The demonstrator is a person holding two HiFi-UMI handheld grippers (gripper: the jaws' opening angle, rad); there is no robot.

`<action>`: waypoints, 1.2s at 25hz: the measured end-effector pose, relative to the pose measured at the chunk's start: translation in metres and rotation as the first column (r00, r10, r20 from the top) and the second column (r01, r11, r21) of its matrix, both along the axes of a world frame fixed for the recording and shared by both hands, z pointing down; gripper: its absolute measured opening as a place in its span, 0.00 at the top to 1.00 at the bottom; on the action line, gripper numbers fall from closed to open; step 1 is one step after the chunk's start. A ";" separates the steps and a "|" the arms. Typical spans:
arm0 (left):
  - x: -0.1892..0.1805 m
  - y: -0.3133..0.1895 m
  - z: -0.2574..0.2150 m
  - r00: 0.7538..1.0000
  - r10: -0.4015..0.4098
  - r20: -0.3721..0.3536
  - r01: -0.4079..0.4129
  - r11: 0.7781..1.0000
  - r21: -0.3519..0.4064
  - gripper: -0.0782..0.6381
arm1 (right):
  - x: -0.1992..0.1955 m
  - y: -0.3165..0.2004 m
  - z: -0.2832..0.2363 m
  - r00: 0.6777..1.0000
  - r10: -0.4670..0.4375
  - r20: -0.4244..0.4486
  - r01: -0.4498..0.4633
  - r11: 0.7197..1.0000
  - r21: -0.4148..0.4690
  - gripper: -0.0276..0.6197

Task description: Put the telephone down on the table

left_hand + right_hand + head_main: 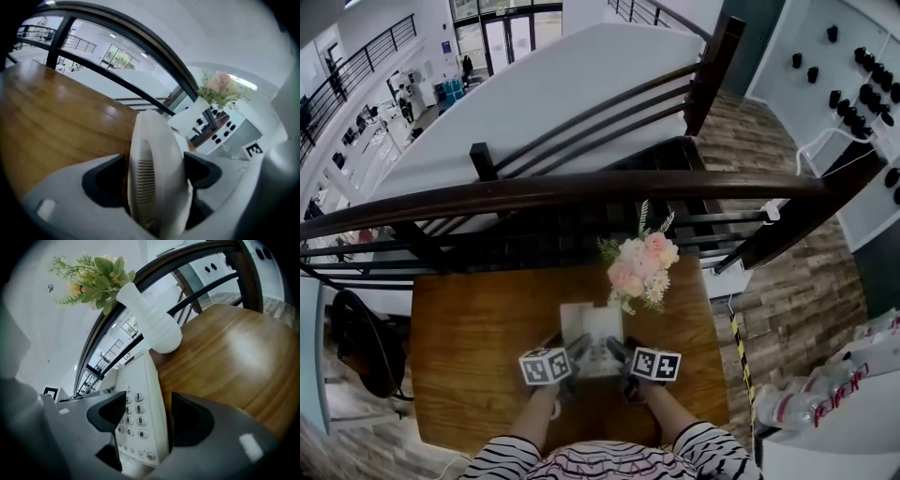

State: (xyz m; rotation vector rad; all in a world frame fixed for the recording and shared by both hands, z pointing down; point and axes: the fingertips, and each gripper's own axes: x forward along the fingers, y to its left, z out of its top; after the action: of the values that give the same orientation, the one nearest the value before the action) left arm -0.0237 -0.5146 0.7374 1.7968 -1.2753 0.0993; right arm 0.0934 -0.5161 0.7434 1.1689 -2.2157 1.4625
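Left claw (pixel 157 171) clamped across the handset (pixel 150 140) of the white telephone (pixel 592 339); right claw (pixel 143 414) clamped on the keypad side of the base. The telephone is held between both claws over the middle of the wooden worktop (pixel 469 347), near the flower vase (pixel 152 326); whether it touches the wood cannot be told. Step in hand, as judged: the set-down. The next move calls for a level descent until the base rests flat, then both claws opening.
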 end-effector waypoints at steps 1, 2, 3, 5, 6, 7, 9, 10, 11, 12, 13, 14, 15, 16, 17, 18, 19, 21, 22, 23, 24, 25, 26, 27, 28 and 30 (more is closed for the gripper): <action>-0.002 0.004 -0.004 1.000 0.005 0.009 -0.005 1.000 0.006 0.35 | 0.004 0.003 -0.004 1.000 0.016 0.002 -0.016 1.000 0.005 0.49; -0.003 0.008 -0.008 1.000 0.009 0.016 -0.009 1.000 0.014 0.35 | 0.007 0.008 -0.008 1.000 0.030 0.004 -0.030 0.999 0.010 0.50; -0.005 0.013 -0.012 1.000 0.011 0.021 -0.012 1.000 0.025 0.35 | 0.009 0.013 -0.013 0.999 0.043 0.007 -0.043 0.999 0.015 0.50; -0.009 0.021 -0.022 0.999 0.013 0.030 -0.014 0.998 0.053 0.35 | 0.012 0.024 -0.019 0.998 0.064 0.007 -0.064 0.998 0.025 0.52; -0.011 0.025 -0.026 0.999 0.011 0.034 -0.014 0.998 0.067 0.35 | 0.014 0.030 -0.022 0.997 0.073 0.003 -0.073 0.997 0.033 0.52; -0.012 0.029 -0.030 0.999 0.010 0.037 -0.013 0.997 0.080 0.35 | 0.016 0.035 -0.025 0.997 0.080 -0.004 -0.080 0.996 0.041 0.52; -0.014 0.039 -0.039 0.999 0.013 0.041 -0.017 0.995 0.099 0.35 | 0.018 0.046 -0.031 0.995 0.097 -0.013 -0.096 0.994 0.060 0.54; -0.015 0.043 -0.043 0.999 0.017 0.044 -0.022 0.994 0.107 0.35 | 0.019 0.052 -0.035 0.994 0.107 -0.014 -0.105 0.992 0.068 0.55; -0.016 0.048 -0.048 0.999 0.023 0.047 -0.028 0.993 0.117 0.36 | 0.019 0.057 -0.038 0.993 0.117 -0.013 -0.115 0.990 0.076 0.56; -0.018 0.053 -0.052 0.998 0.028 0.048 -0.034 0.992 0.125 0.36 | 0.019 0.062 -0.042 0.992 0.126 -0.012 -0.125 0.989 0.083 0.56; -0.019 0.058 -0.057 0.998 0.033 0.050 -0.039 0.990 0.133 0.36 | 0.018 0.068 -0.046 0.991 0.135 -0.011 -0.134 0.987 0.090 0.57; -0.021 0.064 -0.062 0.998 0.039 0.052 -0.046 0.989 0.141 0.37 | 0.017 0.073 -0.051 0.990 0.144 -0.011 -0.142 0.985 0.097 0.58; -0.022 0.070 -0.067 0.997 0.048 0.054 -0.055 0.987 0.148 0.38 | 0.017 0.079 -0.056 0.988 0.153 -0.012 -0.151 0.983 0.105 0.59; -0.023 0.077 -0.073 0.997 0.060 0.056 -0.068 0.986 0.155 0.40 | 0.016 0.086 -0.061 0.987 0.162 -0.012 -0.160 0.981 0.113 0.60; -0.024 0.084 -0.078 0.996 0.075 0.057 -0.083 0.983 0.161 0.42 | 0.015 0.092 -0.066 0.985 0.173 -0.013 -0.170 0.978 0.120 0.60; -0.025 0.091 -0.083 0.994 0.092 0.058 -0.100 0.981 0.166 0.43 | 0.014 0.099 -0.071 0.983 0.183 -0.013 -0.180 0.975 0.127 0.61; -0.026 0.098 -0.087 0.992 0.107 0.060 -0.116 0.978 0.171 0.45 | 0.012 0.105 -0.075 0.981 0.194 -0.015 -0.190 0.973 0.134 0.62; -0.028 0.112 -0.094 0.989 0.134 0.069 -0.144 0.973 0.181 0.49 | 0.010 0.119 -0.081 0.976 0.215 -0.016 -0.211 0.967 0.146 0.65; -0.029 0.119 -0.097 0.987 0.144 0.072 -0.155 0.970 0.186 0.51 | 0.009 0.126 -0.083 0.974 0.224 -0.013 -0.220 0.964 0.150 0.66; -0.030 0.126 -0.101 0.985 0.153 0.074 -0.165 0.967 0.192 0.54 | 0.007 0.135 -0.084 0.973 0.231 -0.007 -0.228 0.962 0.151 0.67; -0.032 0.133 -0.104 0.984 0.161 0.077 -0.174 0.964 0.199 0.56 | 0.004 0.143 -0.085 0.971 0.237 0.001 -0.235 0.960 0.152 0.68; -0.036 0.141 -0.107 0.982 0.169 0.083 -0.183 0.961 0.205 0.58 | 0.000 0.151 -0.086 0.970 0.244 0.007 -0.242 0.958 0.155 0.69; -0.040 0.149 -0.109 0.980 0.178 0.091 -0.193 0.958 0.210 0.60 | -0.003 0.160 -0.090 0.968 0.253 0.006 -0.250 0.955 0.162 0.71; -0.045 0.157 -0.112 0.977 0.187 0.099 -0.205 0.955 0.214 0.63 | -0.007 0.168 -0.094 0.965 0.264 0.001 -0.260 0.950 0.171 0.72; -0.049 0.165 -0.114 0.975 0.197 0.107 -0.217 0.952 0.218 0.64 | -0.010 0.176 -0.098 0.962 0.275 -0.003 -0.270 0.946 0.179 0.74; -0.055 0.179 -0.121 0.970 0.216 0.114 -0.237 0.944 0.229 0.67 | -0.017 0.190 -0.103 0.957 0.290 0.001 -0.285 0.939 0.195 0.78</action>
State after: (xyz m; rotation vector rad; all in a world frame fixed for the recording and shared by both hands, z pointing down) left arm -0.0788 -0.3359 0.6161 2.1675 -1.1759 0.1589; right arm 0.0766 -0.3265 0.6399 1.6260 -2.2841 1.3403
